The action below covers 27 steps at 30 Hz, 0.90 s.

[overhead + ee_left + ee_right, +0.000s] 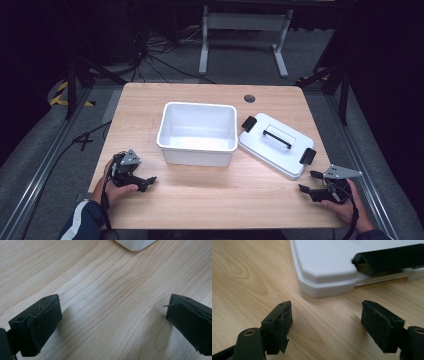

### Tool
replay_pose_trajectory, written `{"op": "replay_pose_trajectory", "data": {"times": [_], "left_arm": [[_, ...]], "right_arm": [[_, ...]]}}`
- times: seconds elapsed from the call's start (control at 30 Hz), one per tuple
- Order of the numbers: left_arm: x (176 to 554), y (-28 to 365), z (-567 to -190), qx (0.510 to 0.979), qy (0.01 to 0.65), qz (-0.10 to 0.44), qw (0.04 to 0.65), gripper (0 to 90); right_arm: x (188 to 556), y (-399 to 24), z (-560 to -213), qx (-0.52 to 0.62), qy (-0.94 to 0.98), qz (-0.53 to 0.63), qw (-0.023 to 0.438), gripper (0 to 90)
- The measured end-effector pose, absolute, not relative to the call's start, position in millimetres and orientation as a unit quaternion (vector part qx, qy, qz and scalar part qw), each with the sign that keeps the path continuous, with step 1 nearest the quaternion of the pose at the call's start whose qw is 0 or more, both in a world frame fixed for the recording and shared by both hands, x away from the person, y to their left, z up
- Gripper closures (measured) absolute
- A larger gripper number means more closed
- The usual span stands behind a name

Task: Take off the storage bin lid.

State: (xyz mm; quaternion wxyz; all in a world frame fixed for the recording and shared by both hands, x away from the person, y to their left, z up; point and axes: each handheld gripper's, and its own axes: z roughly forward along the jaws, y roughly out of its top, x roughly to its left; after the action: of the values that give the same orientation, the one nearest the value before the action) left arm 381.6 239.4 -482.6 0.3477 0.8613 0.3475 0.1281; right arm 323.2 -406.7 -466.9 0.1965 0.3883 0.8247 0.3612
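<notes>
With right claw (327,325) released at lower right, lid (276,145) lies just up-left, long axis diagonal; right hand nearer.

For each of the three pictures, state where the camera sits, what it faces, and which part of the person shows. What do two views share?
High view: above the near edge, facing the wooden table, open white plastic tub, both hands.
Left gripper view: on the left gripper, low over the table, tub corner ahead; own jaws.
Right gripper view: on the right gripper, facing the white lid with black clips; own jaws.
Shared: lid, high view.
</notes>
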Motion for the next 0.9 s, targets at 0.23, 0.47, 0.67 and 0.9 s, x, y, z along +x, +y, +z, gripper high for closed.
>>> {"op": "replay_pose_trajectory", "data": {"times": [0.23, 0.47, 0.67, 0.9], "left_arm": [[380.8, 239.2, -482.7, 0.861, 0.35, 0.127, 0.347, 0.7], [381.2, 239.5, -482.8, 0.861, 0.348, 0.126, 0.348, 0.7], [381.9, 239.7, -482.7, 0.862, 0.345, 0.127, 0.348, 0.6], [381.9, 239.7, -482.7, 0.862, 0.345, 0.127, 0.348, 0.5]], "right_arm": [[323.4, -407.2, -467.1, 0.395, 0.823, 0.36, 0.192, 24.8], [322.7, -406.8, -467.4, 0.4, 0.82, 0.36, 0.196, 24.7], [321.3, -407.2, -467.4, 0.406, 0.816, 0.36, 0.197, 24.6], [321.5, -407.3, -467.5, 0.407, 0.816, 0.359, 0.198, 24.1]]}}
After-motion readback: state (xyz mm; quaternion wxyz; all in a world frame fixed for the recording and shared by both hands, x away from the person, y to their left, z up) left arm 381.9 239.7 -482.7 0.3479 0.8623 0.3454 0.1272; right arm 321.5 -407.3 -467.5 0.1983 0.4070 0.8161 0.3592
